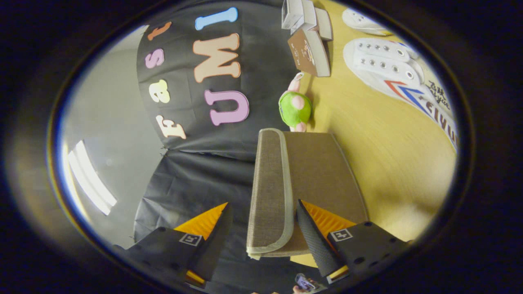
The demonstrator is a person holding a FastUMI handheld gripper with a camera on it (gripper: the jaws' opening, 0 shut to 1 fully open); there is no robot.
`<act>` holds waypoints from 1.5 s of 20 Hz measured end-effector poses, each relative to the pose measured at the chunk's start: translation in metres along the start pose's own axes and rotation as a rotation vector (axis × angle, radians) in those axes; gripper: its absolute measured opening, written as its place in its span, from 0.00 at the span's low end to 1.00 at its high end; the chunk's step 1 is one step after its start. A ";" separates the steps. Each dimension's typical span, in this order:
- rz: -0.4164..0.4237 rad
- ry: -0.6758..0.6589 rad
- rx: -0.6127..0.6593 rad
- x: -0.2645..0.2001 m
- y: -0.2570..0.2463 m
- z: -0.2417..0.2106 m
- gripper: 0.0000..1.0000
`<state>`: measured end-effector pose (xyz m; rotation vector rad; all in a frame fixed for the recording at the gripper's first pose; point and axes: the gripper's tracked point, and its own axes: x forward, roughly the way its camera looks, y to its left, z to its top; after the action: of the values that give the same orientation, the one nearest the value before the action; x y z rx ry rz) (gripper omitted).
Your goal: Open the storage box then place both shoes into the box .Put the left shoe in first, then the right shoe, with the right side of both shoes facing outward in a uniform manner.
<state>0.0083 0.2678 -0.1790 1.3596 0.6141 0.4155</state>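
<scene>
So I'm on the lid step: my gripper [261,228] is spread wide, straddling the storage box [318,179] lid edge [271,192], gripping nothing. I'd close squarely before lifting. Shoes [392,69] wait on the tabletop [392,163] around 2 o'clock.
</scene>
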 end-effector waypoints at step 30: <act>0.052 -0.040 0.134 0.018 0.002 0.022 0.46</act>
<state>0.0357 0.2620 -0.1781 1.5110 0.5825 0.3938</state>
